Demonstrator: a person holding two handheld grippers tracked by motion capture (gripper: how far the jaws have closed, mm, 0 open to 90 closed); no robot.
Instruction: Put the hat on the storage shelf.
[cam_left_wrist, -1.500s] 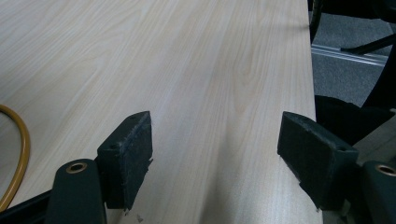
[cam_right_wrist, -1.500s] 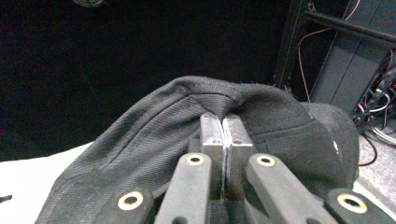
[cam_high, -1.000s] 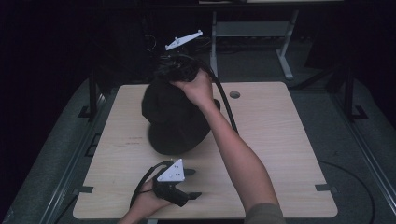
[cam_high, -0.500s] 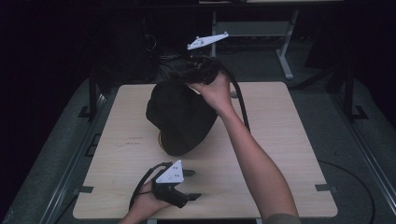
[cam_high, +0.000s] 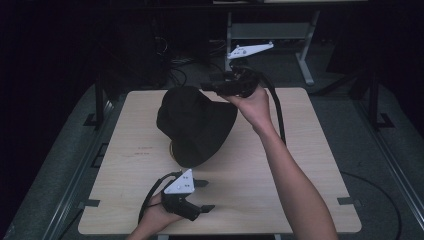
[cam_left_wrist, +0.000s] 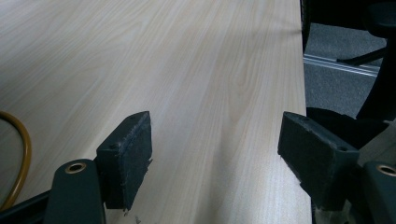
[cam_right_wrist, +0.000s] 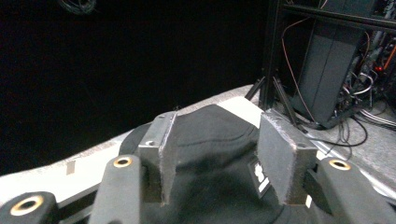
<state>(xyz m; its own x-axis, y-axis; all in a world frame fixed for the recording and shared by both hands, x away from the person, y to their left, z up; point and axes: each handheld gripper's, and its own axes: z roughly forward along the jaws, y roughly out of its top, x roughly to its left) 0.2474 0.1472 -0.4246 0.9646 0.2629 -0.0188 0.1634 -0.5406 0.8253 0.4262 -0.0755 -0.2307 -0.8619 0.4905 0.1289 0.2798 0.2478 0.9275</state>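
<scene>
A black hat (cam_high: 195, 125) lies in a heap on the middle of the wooden table (cam_high: 300, 165). My right gripper (cam_high: 207, 86) hovers over the hat's far edge and points left. Its jaws have just been opening. In the right gripper view the right gripper (cam_right_wrist: 215, 149) is open, and the hat (cam_right_wrist: 215, 186) shows below and between the pads without being pinched. My left gripper (cam_high: 207, 195) rests near the table's front edge and points right. In its own view the left gripper (cam_left_wrist: 215, 154) is open over bare wood.
A tan curved rim (cam_high: 172, 148) peeks out under the hat's near left side. A yellow curve (cam_left_wrist: 23, 158) shows at the left of the left gripper view. Dark floor, cables (cam_right_wrist: 369, 88) and metal stands (cam_high: 305, 50) lie beyond the far edge.
My right hand has moved right and toward the far edge, off the top of the hat. Its jaws have come apart and the hat has spread out. The left gripper has stayed put.
</scene>
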